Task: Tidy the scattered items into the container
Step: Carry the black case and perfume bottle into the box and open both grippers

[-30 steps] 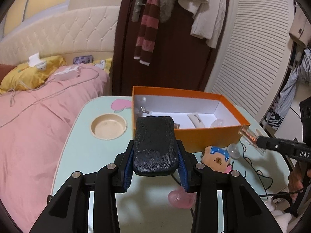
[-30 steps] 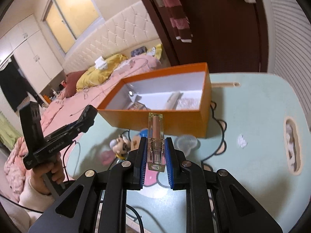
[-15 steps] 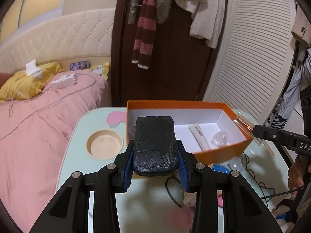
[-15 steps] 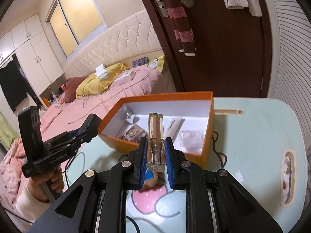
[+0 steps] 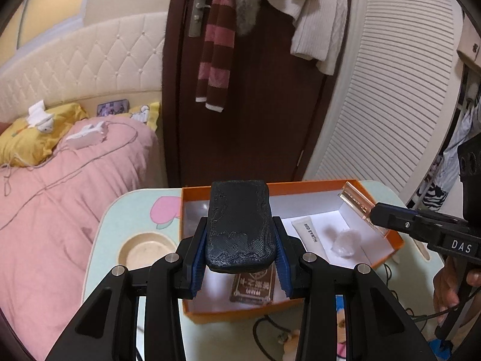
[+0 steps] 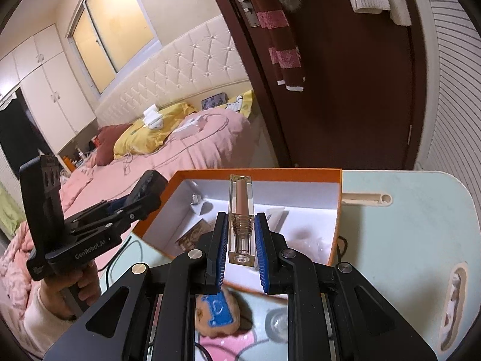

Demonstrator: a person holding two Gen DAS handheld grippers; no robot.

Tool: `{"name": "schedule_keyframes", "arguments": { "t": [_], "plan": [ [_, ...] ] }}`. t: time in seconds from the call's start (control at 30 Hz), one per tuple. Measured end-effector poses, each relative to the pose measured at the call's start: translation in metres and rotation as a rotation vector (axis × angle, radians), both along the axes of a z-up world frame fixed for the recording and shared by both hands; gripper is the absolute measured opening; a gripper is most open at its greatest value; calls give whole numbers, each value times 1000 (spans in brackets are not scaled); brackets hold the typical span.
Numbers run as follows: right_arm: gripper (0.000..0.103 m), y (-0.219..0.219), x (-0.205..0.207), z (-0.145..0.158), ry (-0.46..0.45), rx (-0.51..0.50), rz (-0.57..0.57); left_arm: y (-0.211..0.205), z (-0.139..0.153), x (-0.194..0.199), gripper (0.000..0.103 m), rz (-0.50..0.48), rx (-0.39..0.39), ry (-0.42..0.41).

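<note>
A: Anything hidden?
B: Brown packet [image 5: 252,285] in orange box [image 5: 300,186] half covered by dark case [image 5: 240,225]; print unreadable. Toy [image 6: 217,316] behind right gripper [image 6: 240,240] fingers, blurred.
A: Cut off?
B: Table [image 6: 405,225] at the frame edge. Clear lump [image 5: 342,243] too vague to name.

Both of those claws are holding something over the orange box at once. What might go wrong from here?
1. The left gripper and right gripper crowd the same orange box; they might bump.
2. The dark case hangs above a brown packet, so it could land on top and tip.
3. The clear tube may hit the white tube or roll.
</note>
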State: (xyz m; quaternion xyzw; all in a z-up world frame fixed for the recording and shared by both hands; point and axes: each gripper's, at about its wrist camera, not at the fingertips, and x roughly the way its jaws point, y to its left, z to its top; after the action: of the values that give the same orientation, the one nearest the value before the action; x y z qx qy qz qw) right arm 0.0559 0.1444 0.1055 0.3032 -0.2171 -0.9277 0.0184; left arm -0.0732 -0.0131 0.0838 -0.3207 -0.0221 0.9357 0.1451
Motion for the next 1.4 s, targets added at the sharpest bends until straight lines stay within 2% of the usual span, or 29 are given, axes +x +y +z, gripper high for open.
{"name": "schedule_keyframes", "arguments": {
  "t": [0.4, 0.67, 0.7, 0.77, 0.87, 0.93, 1.1, 1.23, 1.4],
  "plan": [
    [19, 9, -28, -18, -31, -26, -16, 9, -16, -27, 37, 14, -34, -45],
    [19, 9, -31, -22, -5, -11, -33, 12, -25, -30, 38, 25, -59, -35],
    [19, 9, -31, -23, 0, -11, -35, 12, -26, -30, 39, 26, -60, -28],
    [19, 9, -31, -23, 10, -10, -40, 13, -25, -29, 56, 13, -59, -10],
    [22, 7, -32, -24, 27, -4, -58, 17, -27, -25, 72, -18, -41, 14],
    [23, 4, -32, -25, 27, 29, -58, 19, -28, -21, 77, -24, -45, 33],
    [23, -5, -33, -27, 28, 111, -58, 21, -31, -15, 80, -42, -71, 76],
    [23, -13, -34, -29, 28, 177, -57, 17, -29, -15, 86, -66, -29, 84],
    [26, -22, -36, -31, 29, 259, -57, 22, -30, -13, 89, -64, -56, 85]
  ]
}}
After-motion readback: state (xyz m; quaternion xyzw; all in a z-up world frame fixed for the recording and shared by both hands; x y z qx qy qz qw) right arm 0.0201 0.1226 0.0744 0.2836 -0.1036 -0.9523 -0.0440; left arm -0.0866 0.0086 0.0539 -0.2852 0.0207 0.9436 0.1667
